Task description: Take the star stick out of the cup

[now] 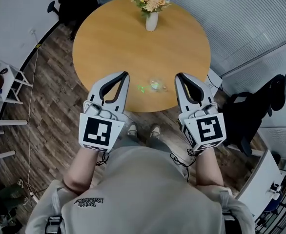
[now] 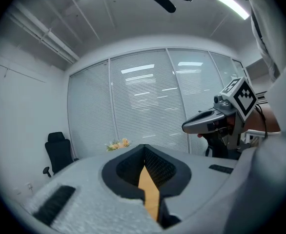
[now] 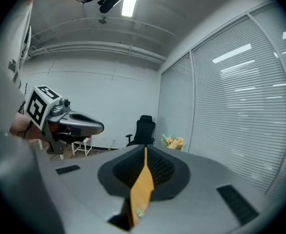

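A small clear cup (image 1: pixel 156 85) stands near the front edge of the round wooden table (image 1: pixel 113 43). A green star stick (image 1: pixel 142 88) shows just to the cup's left; I cannot tell how it sits in the cup. My left gripper (image 1: pixel 126 74) hovers left of the cup, tips together and nothing between them. My right gripper (image 1: pixel 178 75) hovers right of it, also shut and empty. In the left gripper view the left gripper (image 2: pixel 144 146) has its jaws closed, with only a sliver of table showing. The right gripper (image 3: pixel 145 149) looks the same in its own view.
A white vase of flowers (image 1: pixel 152 21) stands at the table's far side. A black office chair (image 1: pixel 60 4) is beyond the table on the left, white shelving (image 1: pixel 1 96) at far left, and a dark chair (image 1: pixel 260 106) on the right. Slatted blinds (image 1: pixel 240 18) line the right wall.
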The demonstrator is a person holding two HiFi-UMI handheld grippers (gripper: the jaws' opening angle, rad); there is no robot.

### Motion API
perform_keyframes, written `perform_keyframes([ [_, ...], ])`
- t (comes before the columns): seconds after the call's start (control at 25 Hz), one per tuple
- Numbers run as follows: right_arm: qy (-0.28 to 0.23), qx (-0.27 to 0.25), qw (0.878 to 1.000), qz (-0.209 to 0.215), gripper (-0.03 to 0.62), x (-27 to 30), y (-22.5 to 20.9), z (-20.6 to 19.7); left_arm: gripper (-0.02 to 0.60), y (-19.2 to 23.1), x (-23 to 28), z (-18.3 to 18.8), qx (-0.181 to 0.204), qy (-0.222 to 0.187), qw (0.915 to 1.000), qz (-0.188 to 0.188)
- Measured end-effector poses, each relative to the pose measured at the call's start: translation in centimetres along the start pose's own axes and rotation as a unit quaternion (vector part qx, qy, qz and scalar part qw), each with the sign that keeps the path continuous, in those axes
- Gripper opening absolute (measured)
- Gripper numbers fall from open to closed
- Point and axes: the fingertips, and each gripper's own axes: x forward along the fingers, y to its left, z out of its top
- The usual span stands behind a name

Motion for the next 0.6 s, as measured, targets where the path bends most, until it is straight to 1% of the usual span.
perform_keyframes([
  [0.16, -0.003, 0.007, 1.000, 0.012, 0.035, 0.4, 0.3, -0.1, 0.021, 0.2, 0.0, -0.1, -0.002, 0.005, 1.0000, 0.006],
  [0.28, -0.002, 0.000, 1.000, 0.017, 0.035, 0.9, 0.5, 0.0, 0.021, 0.5, 0.2, -0.4, -0.002, 0.008, 0.9999, 0.011],
  [0.4, 0.007, -0.010, 1.000, 0.022, 0.037, 1.4, 0.7, -0.4, 0.021, 0.6, 0.6, -0.4, -0.003, 0.009, 0.9999, 0.013],
  [0.6, 0.025, -0.013, 0.999, 0.046, 0.044, 3.0, 1.8, -1.4, 0.021, 0.9, 1.1, -1.3, -0.005, 0.020, 0.9997, 0.010],
])
